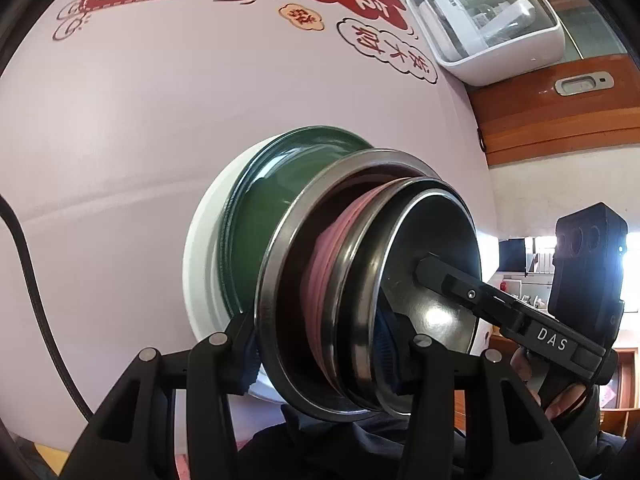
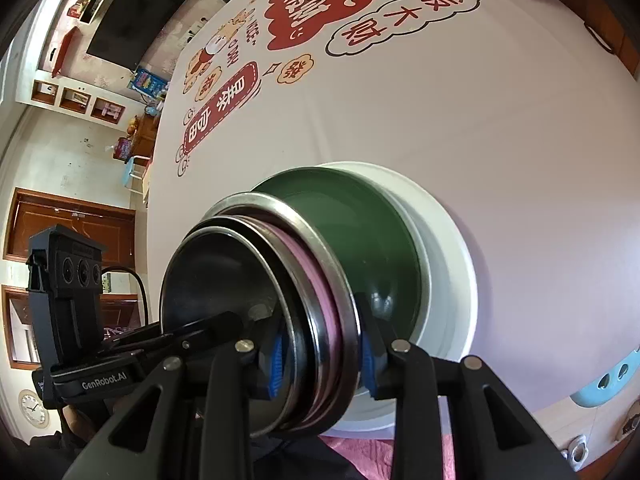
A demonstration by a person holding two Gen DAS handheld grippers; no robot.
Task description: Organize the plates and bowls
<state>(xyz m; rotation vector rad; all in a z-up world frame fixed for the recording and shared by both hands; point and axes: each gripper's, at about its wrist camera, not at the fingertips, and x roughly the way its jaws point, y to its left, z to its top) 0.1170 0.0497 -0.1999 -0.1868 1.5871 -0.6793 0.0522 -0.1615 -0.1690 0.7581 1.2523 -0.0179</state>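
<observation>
A nested stack stands on the table: a white plate (image 1: 200, 248) at the bottom, a green bowl (image 1: 288, 168) on it, then a steel bowl (image 1: 276, 256), a pink bowl (image 1: 332, 248) and a dark steel bowl (image 1: 432, 248) inside. My left gripper (image 1: 324, 360) is shut on the stack's near rims. My right gripper (image 2: 324, 364) is shut on the rims from the opposite side. In the right wrist view the stack shows as white plate (image 2: 452, 248), green bowl (image 2: 360, 224), steel bowl (image 2: 320, 264), pink bowl (image 2: 320, 288) and dark bowl (image 2: 224, 280).
The table has a white cloth (image 1: 120, 120) printed with red characters. A white lidded container (image 1: 492, 20) stands at its far edge. A wooden ledge (image 1: 560, 120) lies beyond. A light blue stool (image 2: 608, 380) is by the table in the right wrist view.
</observation>
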